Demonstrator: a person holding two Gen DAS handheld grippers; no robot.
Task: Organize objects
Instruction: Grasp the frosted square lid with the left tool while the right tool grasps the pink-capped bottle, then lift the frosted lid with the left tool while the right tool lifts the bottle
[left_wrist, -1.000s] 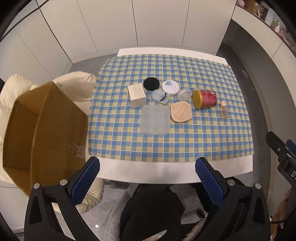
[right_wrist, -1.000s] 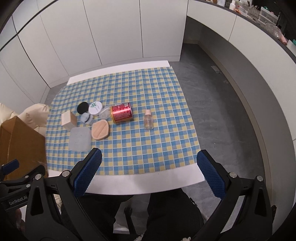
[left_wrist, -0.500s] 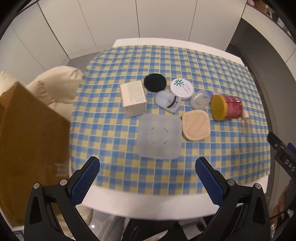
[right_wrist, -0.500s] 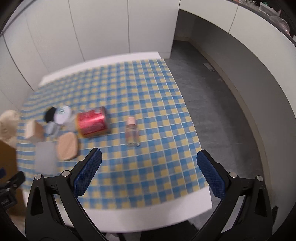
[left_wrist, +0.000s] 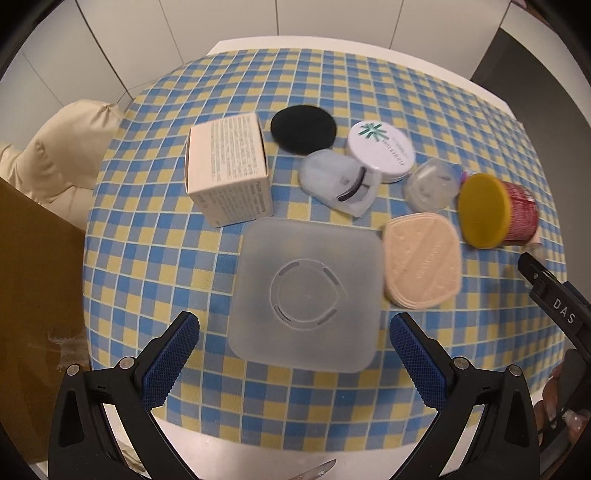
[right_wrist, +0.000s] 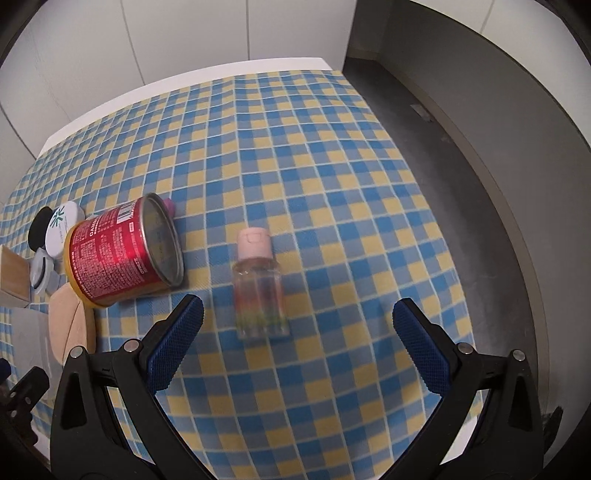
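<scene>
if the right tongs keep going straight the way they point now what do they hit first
Most likely the small clear bottle with the pink cap: it lies on the checked cloth between the open pads of the right tongs, slightly left of centre. Depth is hard to judge here.

white table (left_wrist: 229, 435) | blue-yellow checked cloth (right_wrist: 295, 147) covers it | on cloth: frosted square lid (left_wrist: 306, 291), cream box (left_wrist: 229, 166), red can (right_wrist: 122, 251) lying sideways, small bottle (right_wrist: 260, 288)
</scene>
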